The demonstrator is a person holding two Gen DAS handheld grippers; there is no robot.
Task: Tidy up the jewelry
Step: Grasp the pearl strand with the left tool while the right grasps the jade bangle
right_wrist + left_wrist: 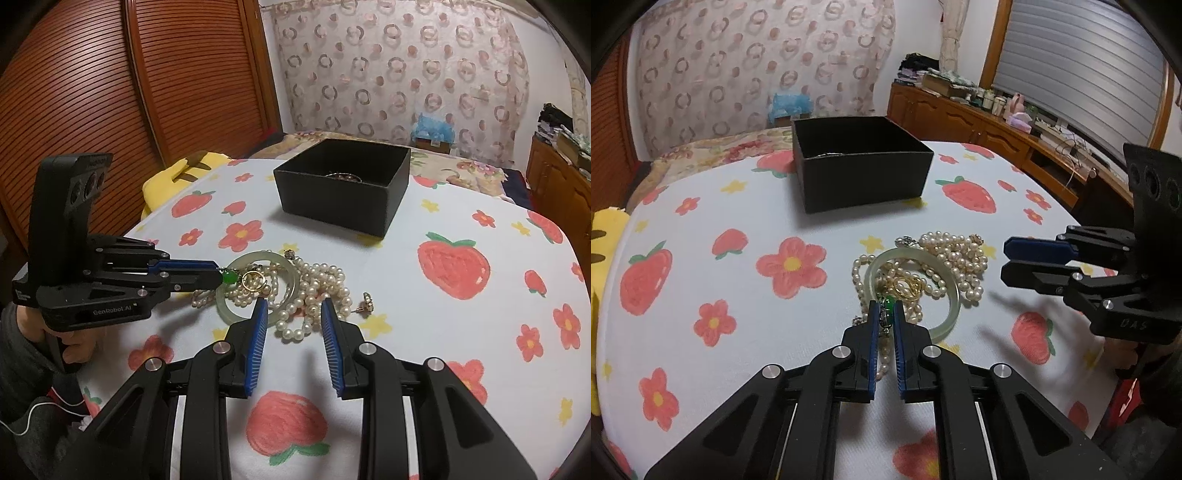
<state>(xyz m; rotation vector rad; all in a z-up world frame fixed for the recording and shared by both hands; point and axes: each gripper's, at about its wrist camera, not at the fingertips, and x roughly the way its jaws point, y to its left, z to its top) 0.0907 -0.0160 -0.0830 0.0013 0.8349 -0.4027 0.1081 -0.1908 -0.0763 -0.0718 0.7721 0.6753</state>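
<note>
A pile of jewelry lies on the strawberry-print table: a pale jade bangle (951,295) (288,266), pearl strands (960,258) (321,284), gold rings (908,286) (255,279) and a gold earring (367,301). My left gripper (885,310) (221,277) is shut on a green-stone ring (887,304) (229,277) at the pile's near edge. My right gripper (293,310) (1004,258) is open, just short of the pearls. A black open box (862,162) (343,184) stands beyond the pile with some jewelry inside.
A yellow cushion (173,177) lies at the table's left edge. A wooden slatted door (110,92) stands to the left, a patterned curtain (399,62) behind, and a cluttered wooden cabinet (990,122) to the right.
</note>
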